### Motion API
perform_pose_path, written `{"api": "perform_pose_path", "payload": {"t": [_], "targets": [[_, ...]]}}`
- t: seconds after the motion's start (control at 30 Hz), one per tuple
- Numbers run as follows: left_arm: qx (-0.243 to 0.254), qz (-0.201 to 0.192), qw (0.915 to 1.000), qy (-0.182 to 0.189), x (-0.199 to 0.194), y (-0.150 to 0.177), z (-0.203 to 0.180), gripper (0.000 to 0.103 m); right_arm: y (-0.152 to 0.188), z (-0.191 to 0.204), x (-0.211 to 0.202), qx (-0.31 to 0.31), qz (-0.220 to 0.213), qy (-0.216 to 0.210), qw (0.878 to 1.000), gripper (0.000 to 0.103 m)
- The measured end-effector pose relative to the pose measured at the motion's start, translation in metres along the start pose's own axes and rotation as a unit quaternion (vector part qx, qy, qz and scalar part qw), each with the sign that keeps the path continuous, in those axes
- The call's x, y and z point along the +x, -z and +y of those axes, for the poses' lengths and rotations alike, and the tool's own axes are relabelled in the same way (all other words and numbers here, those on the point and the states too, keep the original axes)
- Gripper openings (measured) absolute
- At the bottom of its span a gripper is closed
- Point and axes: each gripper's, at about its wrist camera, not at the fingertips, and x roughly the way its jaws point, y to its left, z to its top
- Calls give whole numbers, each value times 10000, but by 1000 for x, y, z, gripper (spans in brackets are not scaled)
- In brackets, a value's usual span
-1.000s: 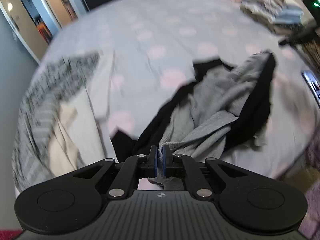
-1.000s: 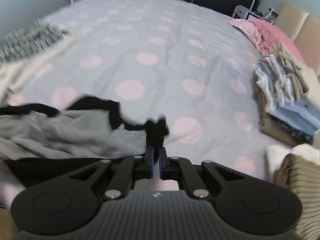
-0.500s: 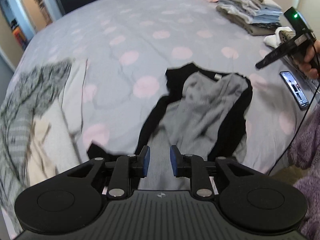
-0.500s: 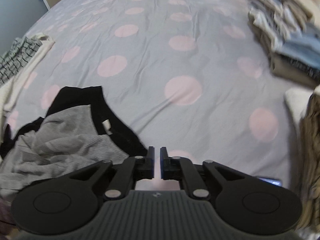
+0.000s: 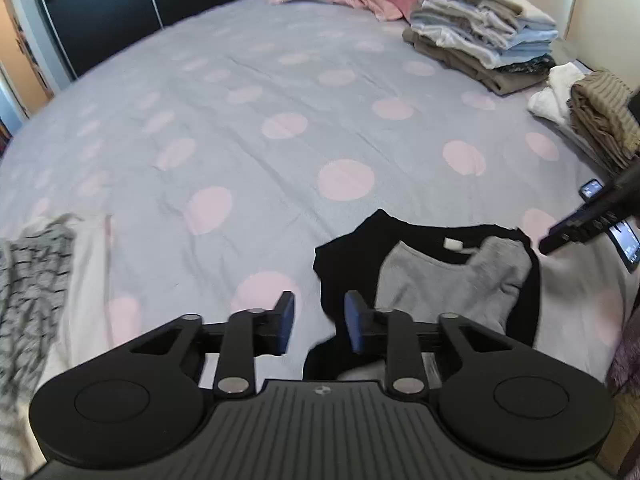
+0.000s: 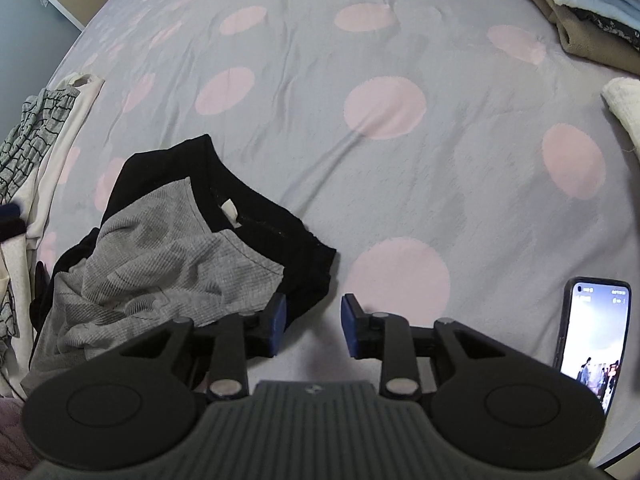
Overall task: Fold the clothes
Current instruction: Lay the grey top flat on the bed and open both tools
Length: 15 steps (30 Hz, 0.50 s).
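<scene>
While the grey-and-black top (image 5: 436, 280) lies crumpled near the front edge of the bed (image 5: 280, 92), both grippers hang over it with nothing between their blue pads. The left gripper (image 5: 318, 322) has just been opening and stands partly apart above the garment's left black edge; the right gripper (image 6: 312, 326), likewise just opening and partly apart, sits just right of the garment's black sleeve, over bare dotted cover. A phone (image 6: 592, 332) lies to its right, folded stacks (image 5: 484, 20) sit far back, and unfolded clothes (image 5: 36, 280) lie left.
</scene>
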Motion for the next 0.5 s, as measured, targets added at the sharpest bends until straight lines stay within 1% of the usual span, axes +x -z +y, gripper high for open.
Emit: {"api": "perform_pose_path", "payload": {"t": [0.1,0.2,0.3,0.4,0.5], "targets": [[30,91,9999,139,28,-9,5,38,-3,0,3,70,43,12,10000,34],[21,93,9998,193,51,-15,9,38,-6,-2,6,167,107,4,9998,34],[-222,206,9989,353,77,-16,16,38,-8,-7,8,386,204,-91,9990,36],[-270,307,9982,439,96,-15,19,38,-11,-14,12,700,312,-291,9966,41],[-320,358,9974,542,106,-15,20,38,-13,-19,16,970,419,-471,9933,41]]}}
